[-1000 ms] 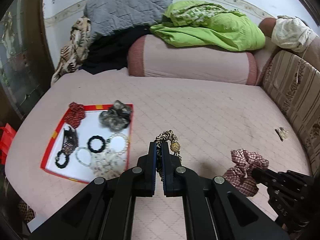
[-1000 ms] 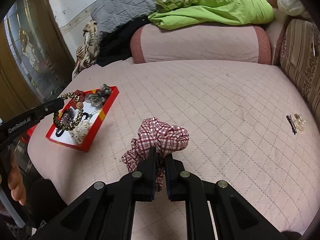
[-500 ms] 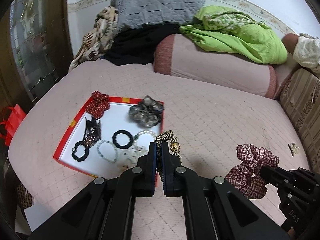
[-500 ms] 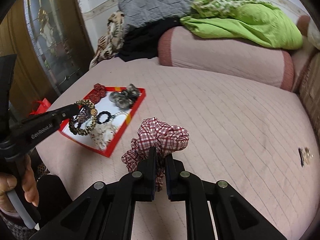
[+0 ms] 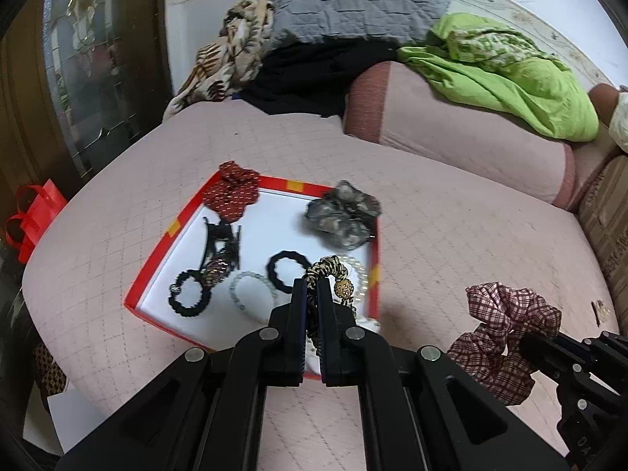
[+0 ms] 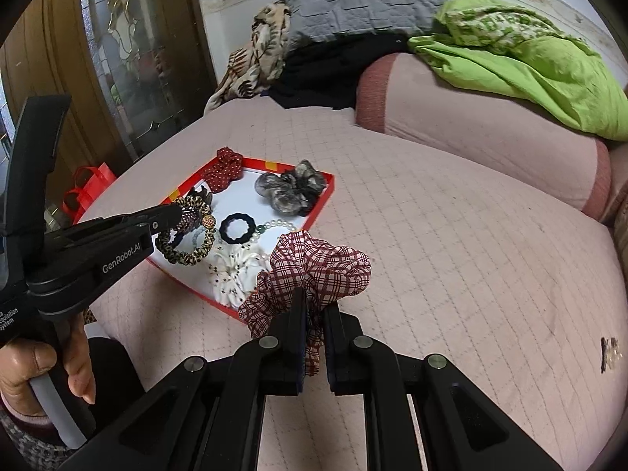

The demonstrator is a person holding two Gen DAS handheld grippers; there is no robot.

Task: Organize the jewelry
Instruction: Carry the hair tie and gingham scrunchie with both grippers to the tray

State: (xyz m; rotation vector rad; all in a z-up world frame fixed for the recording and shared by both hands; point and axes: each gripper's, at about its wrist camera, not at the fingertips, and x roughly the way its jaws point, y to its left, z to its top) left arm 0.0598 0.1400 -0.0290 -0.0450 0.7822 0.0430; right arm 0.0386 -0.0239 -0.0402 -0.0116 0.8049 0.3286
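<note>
- left gripper (image 5: 311, 290) clamped on leopard-print hair tie (image 5: 327, 271) with gold bead — held above near right part of red tray (image 5: 165, 241)
- right gripper (image 6: 314, 306) closed on plaid scrunchie (image 6: 318, 263), just beside tray's near corner, over pink bed cover (image 6: 451, 235)
- tray holds black hair tie (image 5: 287, 269), grey scrunchie (image 5: 341, 218), red dotted scrunchie (image 5: 233, 194), pearl bracelet (image 6: 274, 224)

A lived-in home bedroom: a bed with a pink quilted cover (image 6: 451, 235), a bolster (image 6: 479, 125), a grey quilted pillow (image 5: 353, 0), rumpled green bedding (image 6: 530, 59), heaped clothes (image 5: 314, 74), and a wooden door with leaded glass (image 6: 129, 51).
</note>
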